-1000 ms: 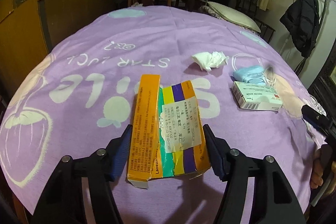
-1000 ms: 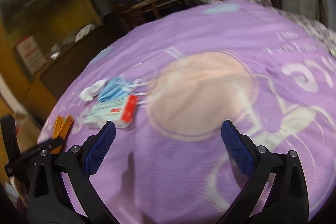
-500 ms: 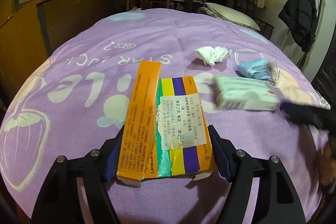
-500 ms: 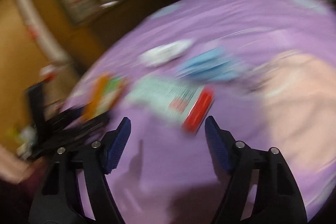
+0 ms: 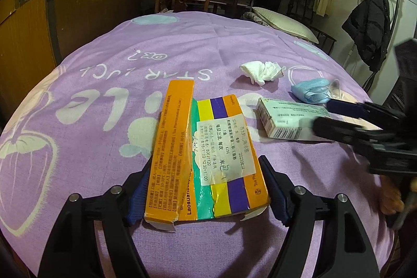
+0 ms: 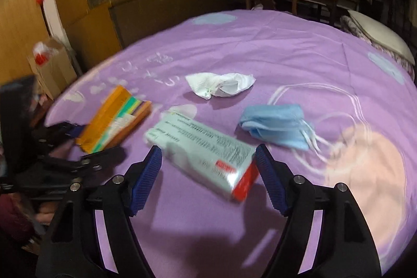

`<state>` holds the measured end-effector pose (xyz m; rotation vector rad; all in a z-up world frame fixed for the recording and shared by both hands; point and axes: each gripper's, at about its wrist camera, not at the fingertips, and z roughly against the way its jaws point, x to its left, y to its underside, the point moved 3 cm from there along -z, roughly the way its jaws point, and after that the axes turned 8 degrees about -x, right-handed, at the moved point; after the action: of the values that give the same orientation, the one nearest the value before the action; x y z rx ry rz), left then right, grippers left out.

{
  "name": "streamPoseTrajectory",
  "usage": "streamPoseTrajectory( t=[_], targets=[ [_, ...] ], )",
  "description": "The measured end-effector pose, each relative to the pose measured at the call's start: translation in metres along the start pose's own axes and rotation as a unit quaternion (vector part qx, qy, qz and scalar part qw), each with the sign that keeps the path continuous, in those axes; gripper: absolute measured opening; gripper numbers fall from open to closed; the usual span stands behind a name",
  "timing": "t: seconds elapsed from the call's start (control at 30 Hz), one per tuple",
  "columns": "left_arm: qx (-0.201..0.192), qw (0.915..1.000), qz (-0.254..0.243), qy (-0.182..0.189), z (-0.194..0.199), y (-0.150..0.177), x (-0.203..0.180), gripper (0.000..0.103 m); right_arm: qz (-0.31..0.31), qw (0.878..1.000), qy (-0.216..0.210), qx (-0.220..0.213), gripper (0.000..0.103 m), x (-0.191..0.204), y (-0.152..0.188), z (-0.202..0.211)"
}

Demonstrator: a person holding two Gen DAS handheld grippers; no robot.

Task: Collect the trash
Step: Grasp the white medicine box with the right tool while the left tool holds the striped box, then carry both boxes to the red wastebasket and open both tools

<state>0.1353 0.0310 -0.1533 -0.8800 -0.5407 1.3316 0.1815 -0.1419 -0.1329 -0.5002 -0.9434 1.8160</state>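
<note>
**Two grippers, two medicine boxes on the purple bedspread**

The left gripper (image 5: pixel 206 189) pinches the orange medicine box (image 5: pixel 203 155) by its near end, blue pads pressed against both long sides. The box is flattened and torn, with green, yellow and purple stripes and a white printed label on top; it reaches away from the gripper over the purple bedspread (image 5: pixel 130 48), and whether it rests on the cloth or is raised cannot be told.

The right gripper (image 6: pixel 208 177) stands spread around the near end of the white medicine box (image 6: pixel 206 150), which has a red end panel and lies slantwise on the bedspread. Its right pad is just beside the box's red corner; the left pad stands apart from the box. In the left wrist view this gripper comes in from the right, blurred, over the same white box.

Farther off lie a crumpled white tissue (image 6: pixel 220 86) and, to its right, a folded blue face mask (image 6: pixel 276 125) with white ear loops. A pillow (image 5: pixel 281 21) lies at the far right edge of the bed.
</note>
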Motion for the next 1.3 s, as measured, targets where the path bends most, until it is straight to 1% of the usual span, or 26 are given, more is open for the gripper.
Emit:
streamPoseTrajectory(
  t=[0.03, 0.07, 0.1, 0.13, 0.17, 0.2, 0.23, 0.27, 0.33, 0.4, 0.43, 0.53, 0.63, 0.7, 0.73, 0.77, 0.87, 0.9, 0.93, 0.97, 1.0, 1.03, 1.13, 1.23, 1.3],
  targets=[
    [0.000, 1.0000, -0.002, 0.001, 0.000, 0.000, -0.002, 0.076, 0.002, 1.000, 0.001, 0.008, 0.073, -0.001, 0.001, -0.004],
    [-0.001, 1.0000, -0.003, 0.002, 0.000, 0.001, -0.001, 0.077, -0.005, 1.000, -0.014, 0.018, 0.073, -0.001, 0.004, -0.005],
    [-0.001, 1.0000, -0.003, 0.002, -0.001, 0.001, -0.001, 0.077, -0.014, 0.998, -0.051, 0.028, 0.068, 0.001, 0.007, 0.000],
    [-0.002, 1.0000, -0.004, 0.004, -0.001, 0.001, -0.001, 0.078, -0.029, 0.992, -0.116, 0.038, 0.062, 0.007, 0.013, 0.011],
    [-0.002, 1.0000, -0.002, 0.006, -0.001, 0.001, -0.001, 0.078, -0.033, 0.988, -0.143, 0.037, 0.062, 0.009, 0.018, 0.020],
    [-0.002, 1.0000, -0.001, 0.007, -0.001, 0.001, 0.000, 0.078, -0.029, 0.988, -0.148, 0.027, 0.062, 0.012, 0.023, 0.032],
    [-0.003, 1.0000, 0.001, 0.009, -0.001, 0.001, 0.000, 0.079, -0.018, 0.992, -0.128, 0.015, 0.065, 0.013, 0.028, 0.041],
    [-0.003, 0.9999, 0.001, 0.009, -0.001, 0.001, 0.000, 0.080, -0.010, 0.994, -0.112, 0.013, 0.065, 0.013, 0.029, 0.043],
    [-0.003, 1.0000, -0.002, 0.007, -0.001, 0.001, -0.002, 0.080, 0.011, 0.996, -0.082, 0.021, 0.065, 0.014, 0.030, 0.036],
    [-0.002, 1.0000, -0.006, 0.003, -0.002, 0.002, -0.002, 0.080, 0.012, 0.997, -0.066, 0.029, 0.065, 0.015, 0.026, 0.027],
    [-0.002, 1.0000, -0.006, 0.002, -0.002, 0.001, -0.003, 0.080, 0.006, 0.997, -0.065, 0.029, 0.065, 0.015, 0.023, 0.022],
    [0.000, 1.0000, -0.004, 0.002, -0.002, 0.000, -0.002, 0.080, -0.033, 0.995, -0.089, 0.023, 0.065, 0.016, 0.013, 0.014],
    [0.000, 0.9999, -0.006, -0.012, 0.002, -0.003, 0.002, 0.078, -0.054, 0.994, -0.089, 0.020, 0.065, 0.021, 0.012, 0.009],
    [-0.005, 0.9991, -0.014, -0.041, 0.003, -0.006, 0.011, 0.078, -0.070, 0.993, -0.088, 0.020, 0.065, 0.024, 0.010, 0.005],
    [-0.003, 0.9979, -0.017, -0.063, 0.002, -0.007, 0.018, 0.076, -0.076, 0.993, -0.090, 0.021, 0.065, 0.028, 0.009, 0.002],
    [0.001, 0.9969, -0.016, -0.077, 0.000, -0.007, 0.025, 0.075, -0.084, 0.992, -0.091, 0.022, 0.065, 0.031, 0.007, -0.003],
    [0.001, 0.9980, 0.011, -0.062, 0.001, -0.008, 0.038, 0.074, -0.105, 0.990, -0.086, 0.027, 0.068, 0.036, 0.002, -0.018],
    [0.001, 0.9980, 0.011, -0.062, 0.001, -0.009, 0.039, 0.074, -0.109, 0.990, -0.080, 0.028, 0.071, 0.038, 0.001, -0.024],
    [0.001, 0.9980, 0.009, -0.063, 0.001, -0.009, 0.038, 0.074, -0.107, 0.991, -0.071, 0.028, 0.072, 0.040, 0.001, -0.028],
    [0.001, 0.9979, 0.004, -0.065, 0.001, -0.008, 0.037, 0.077, -0.101, 0.993, -0.063, 0.028, 0.072, 0.043, 0.001, -0.029],
    [0.002, 0.9979, 0.001, -0.065, 0.001, -0.008, 0.036, 0.079, -0.088, 0.994, -0.051, 0.027, 0.069, 0.046, 0.001, -0.029],
    [0.005, 0.9981, -0.002, -0.062, 0.000, -0.008, 0.034, 0.083, -0.081, 0.996, -0.035, 0.019, 0.042, 0.045, 0.002, -0.025],
    [0.005, 0.9983, 0.000, -0.058, 0.001, -0.014, 0.032, 0.094, -0.101, 0.995, -0.023, 0.001, 0.044, 0.030, 0.009, -0.008],
    [-0.001, 0.9990, 0.007, -0.045, 0.002, -0.020, 0.030, 0.097, -0.103, 0.994, 0.024, 0.004, 0.044, 0.009, 0.025, 0.010],
    [0.003, 0.9992, 0.009, -0.039, -0.002, -0.023, 0.028, 0.097, -0.121, 0.992, 0.020, 0.005, 0.044, -0.004, 0.035, 0.018]
  ],
)
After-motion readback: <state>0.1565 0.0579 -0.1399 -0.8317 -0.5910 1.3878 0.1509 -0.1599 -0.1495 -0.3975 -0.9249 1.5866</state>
